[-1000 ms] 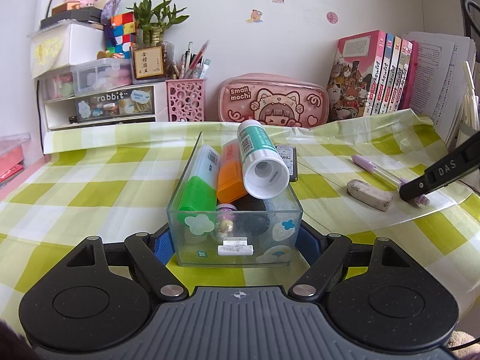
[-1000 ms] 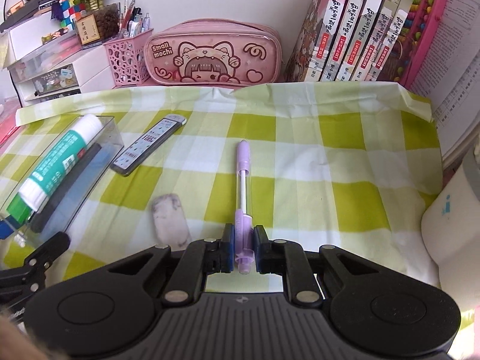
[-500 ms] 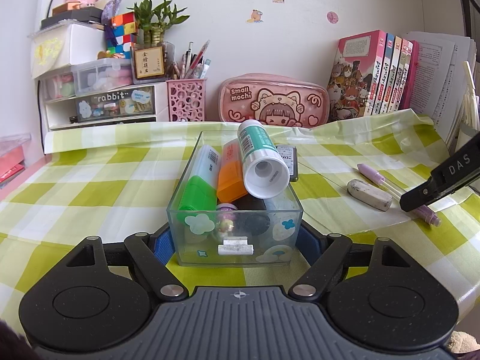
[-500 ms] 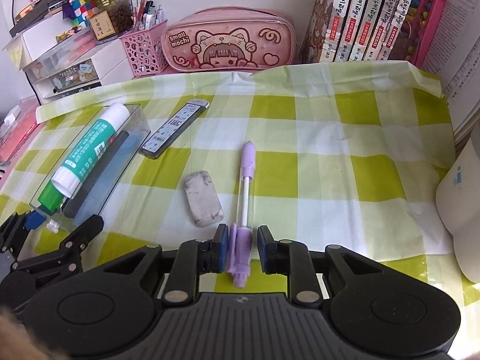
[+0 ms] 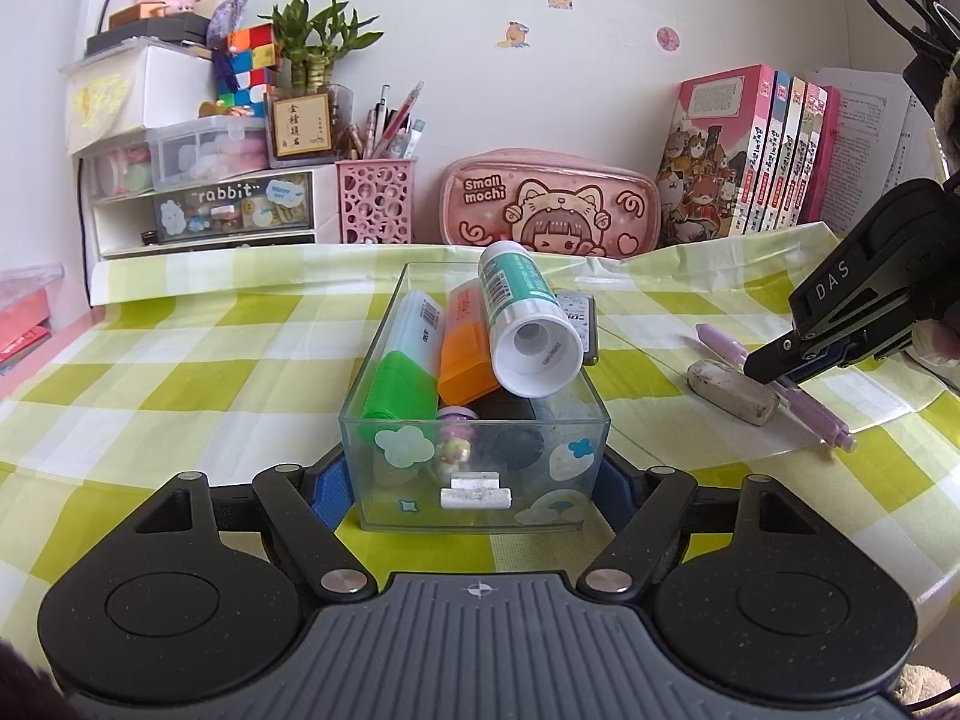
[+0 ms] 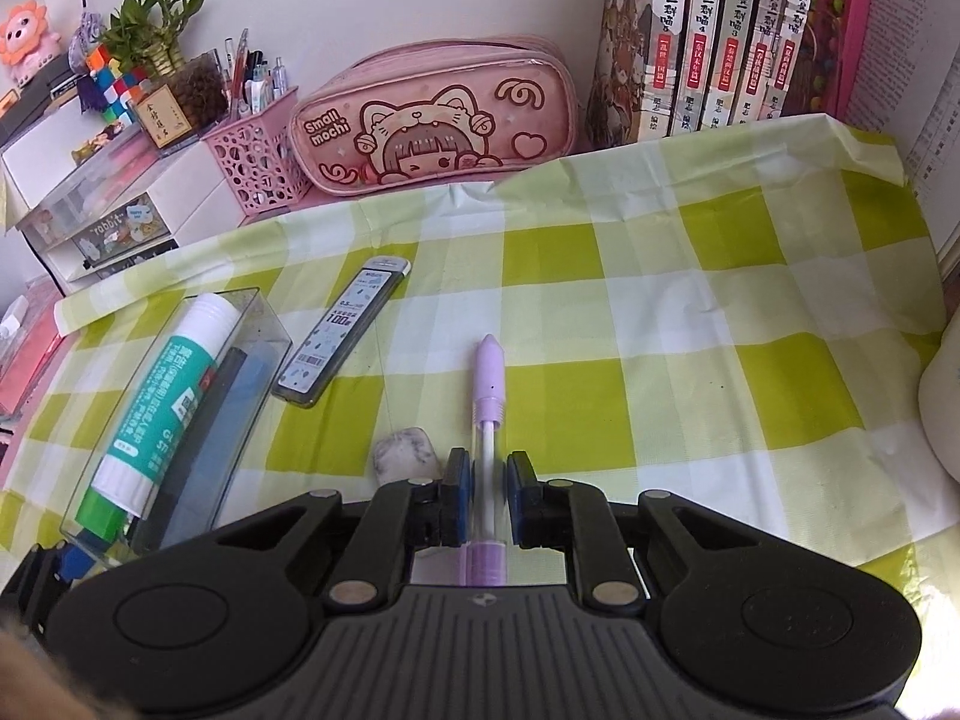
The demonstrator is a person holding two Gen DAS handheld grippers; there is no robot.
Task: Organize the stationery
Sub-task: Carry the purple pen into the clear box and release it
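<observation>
My left gripper (image 5: 474,480) is shut on the near end of a clear plastic box (image 5: 474,462) that holds a green highlighter, an orange highlighter and a teal glue stick (image 5: 528,324). The box shows at the left of the right wrist view (image 6: 180,408). My right gripper (image 6: 486,498) straddles a purple pen (image 6: 489,384) lying on the checked cloth, its blue pads apart on either side of the clear barrel. A grey eraser (image 6: 405,453) lies just left of the pen. A pencil-lead case (image 6: 342,336) lies between box and pen.
At the back stand a pink pencil case (image 6: 432,120), a pink pen holder (image 5: 375,201), white drawers (image 5: 204,204) and a row of books (image 6: 720,36). A white object (image 6: 942,396) sits at the right edge.
My right gripper has opened slightly and moved forward along the pen, so the barrel now lies between its pads and the eraser is beside the left finger. The left gripper and box have not moved.
</observation>
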